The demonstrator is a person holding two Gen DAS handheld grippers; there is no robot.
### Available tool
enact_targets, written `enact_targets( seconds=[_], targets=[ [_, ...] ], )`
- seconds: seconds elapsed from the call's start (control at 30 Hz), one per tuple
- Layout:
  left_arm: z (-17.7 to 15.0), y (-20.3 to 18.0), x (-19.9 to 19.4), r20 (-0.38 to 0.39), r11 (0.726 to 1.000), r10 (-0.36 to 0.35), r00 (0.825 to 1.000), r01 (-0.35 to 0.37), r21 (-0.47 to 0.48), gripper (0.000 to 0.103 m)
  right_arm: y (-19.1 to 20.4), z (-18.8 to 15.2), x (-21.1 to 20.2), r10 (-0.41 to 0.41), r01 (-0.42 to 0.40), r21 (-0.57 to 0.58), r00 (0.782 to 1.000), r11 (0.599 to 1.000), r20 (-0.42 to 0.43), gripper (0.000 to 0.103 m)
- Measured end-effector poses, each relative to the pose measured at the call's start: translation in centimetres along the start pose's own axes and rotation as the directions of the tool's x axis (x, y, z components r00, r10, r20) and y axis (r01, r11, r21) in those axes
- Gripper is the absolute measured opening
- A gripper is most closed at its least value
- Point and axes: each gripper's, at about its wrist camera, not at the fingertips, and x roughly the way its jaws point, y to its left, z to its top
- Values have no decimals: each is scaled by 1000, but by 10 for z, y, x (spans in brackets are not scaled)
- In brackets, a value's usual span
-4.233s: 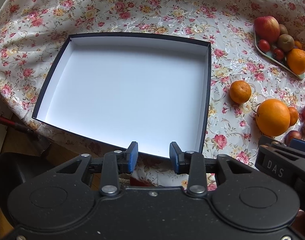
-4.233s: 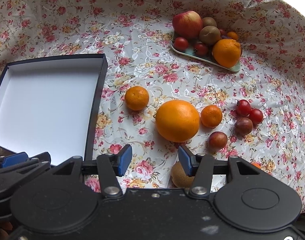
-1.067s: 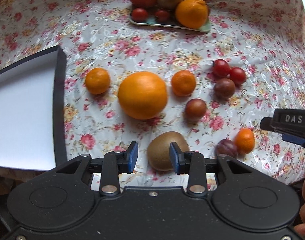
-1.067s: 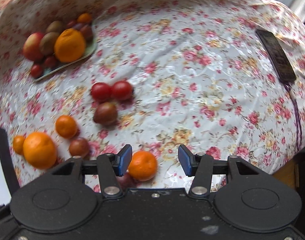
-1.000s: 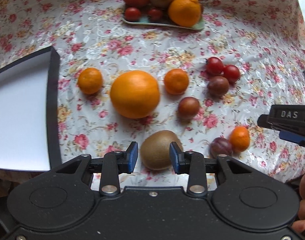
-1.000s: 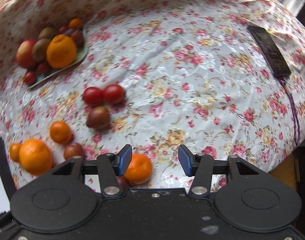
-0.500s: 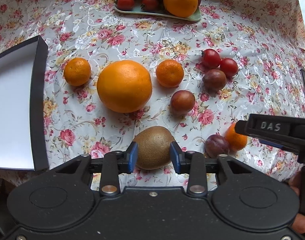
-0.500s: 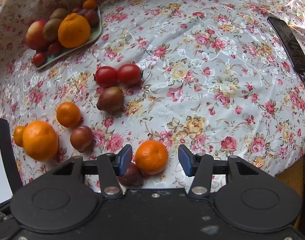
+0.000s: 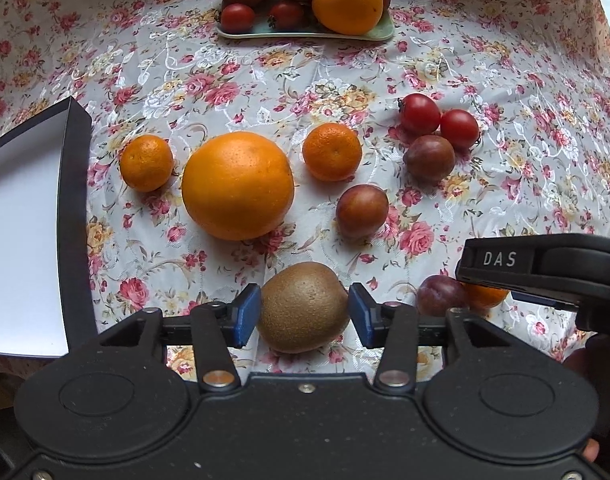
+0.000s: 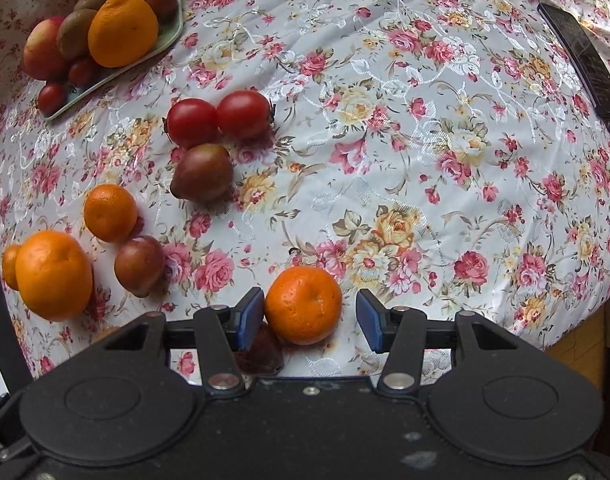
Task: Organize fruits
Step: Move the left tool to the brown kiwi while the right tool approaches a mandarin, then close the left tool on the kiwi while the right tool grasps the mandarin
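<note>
A brown kiwi (image 9: 303, 307) lies on the floral cloth between the blue pads of my left gripper (image 9: 303, 316). The jaws stand open, close against both of its sides. My right gripper (image 10: 310, 318) is open around a small mandarin (image 10: 303, 304); the left pad is near the fruit and a gap shows on the right. A dark plum (image 10: 261, 350) sits partly hidden under that left finger. In the left wrist view the same plum (image 9: 441, 295) and mandarin (image 9: 485, 298) lie beneath the right gripper's black housing (image 9: 545, 272).
Loose on the cloth are a big orange (image 9: 237, 186), two mandarins (image 9: 146, 163) (image 9: 332, 152), two plums (image 9: 362, 211) (image 9: 429, 159) and two tomatoes (image 9: 420, 114) (image 9: 459, 129). A fruit tray (image 9: 305, 34) stands behind. A black-walled box (image 9: 75, 220) is left. A dark phone (image 10: 581, 60) lies near the right table edge.
Both grippers have moved forward and down. The kiwi now sits between the left fingers and the mandarin between the right ones. Earlier the left gripper faced the box.
</note>
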Motion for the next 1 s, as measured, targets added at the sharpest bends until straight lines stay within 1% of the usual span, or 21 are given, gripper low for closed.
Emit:
enact_targets(
  seconds=[0.03, 0.07, 0.1, 0.23, 0.3, 0.4, 0.47, 0.5, 0.57, 0.63, 0.77, 0.87, 0.97, 1.0],
  targets=[
    [0, 1, 0, 0, 1000, -2, 1000, 2, -5, 54, 1, 0, 1, 0, 0, 4, 1000, 1000, 0, 50],
    [1, 2, -1, -2, 1000, -8, 1000, 8, -13, 54, 1, -1, 1, 7, -7, 8, 1000, 1000, -1, 45],
    [1, 4, -2, -1, 999, -19, 1000, 19, -27, 54, 2, -1, 1, 16, -16, 8, 1000, 1000, -3, 43],
    [4, 10, -6, 11, 995, -80, 997, 81, -63, 54, 4, 0, -3, 12, -12, 11, 1000, 1000, -3, 43],
    [4, 10, -6, 11, 995, -83, 996, 84, -58, 54, 2, 1, -6, 15, -15, 13, 1000, 1000, 2, 42],
    [2, 9, -4, 5, 997, -68, 998, 69, -45, 54, 0, 2, -13, 27, -27, 20, 1000, 999, 16, 38],
    [2, 10, -2, 1, 997, -61, 998, 61, -36, 54, -3, 4, -19, 45, -46, 29, 999, 999, 25, 28],
    [1, 10, -1, -2, 998, -54, 999, 54, -30, 54, -4, 5, -22, 61, -62, 36, 998, 997, 24, 27],
    [1, 8, 2, -3, 999, -30, 1000, 30, -17, 55, -7, 7, -26, 83, -84, 49, 996, 995, 17, 27],
    [-1, 6, 3, 0, 1000, -21, 1000, 21, -9, 58, -9, 9, -29, 102, -103, 61, 995, 993, 15, 27],
    [-3, -4, 10, -4, 999, 26, 1000, -26, 40, 60, -14, 11, -32, 107, -109, 68, 994, 992, 23, 27],
    [-4, -10, 21, -31, 996, 60, 998, -58, 65, 62, -19, 11, -29, 114, -115, 71, 993, 991, 8, 30],
    [-5, -12, 34, -83, 996, 67, 994, -63, 56, 62, -26, 11, -27, 125, -124, 81, 992, 989, -2, 30],
    [-5, -12, 36, -87, 996, 70, 994, -65, 53, 62, -28, 12, -27, 128, -128, 84, 992, 988, -2, 30]
  ],
)
